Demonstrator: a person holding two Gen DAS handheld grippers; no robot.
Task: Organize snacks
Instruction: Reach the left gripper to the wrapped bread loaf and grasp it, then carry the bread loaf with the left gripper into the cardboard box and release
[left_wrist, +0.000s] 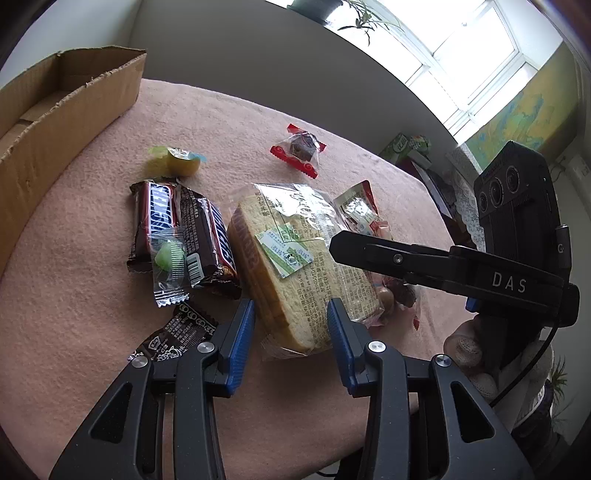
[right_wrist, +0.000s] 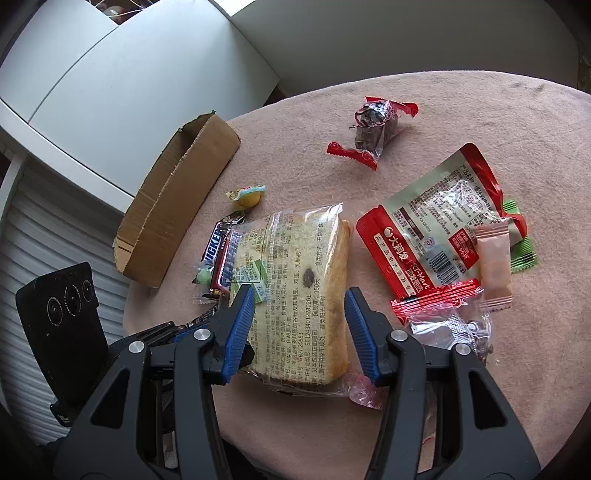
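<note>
Both claws apart: left claw, right claw straddling bagged bread.

Right gripper jaws apart, straddling bagged bread.

Your snacks sit spread on pink cloth. Wrapped bread slice lies flat at centre, clear printed wrapper. Two Snickers bars lie side by side just left of bread, small green candy in clear wrapper on top of them. Yellow jelly cup beyond bars. Dark candy in red-ended wrapper lies well apart, far side. Red-and-white pouch right of bread, pale pink sachet overlapping it. Cardboard box stands open at left.
</note>
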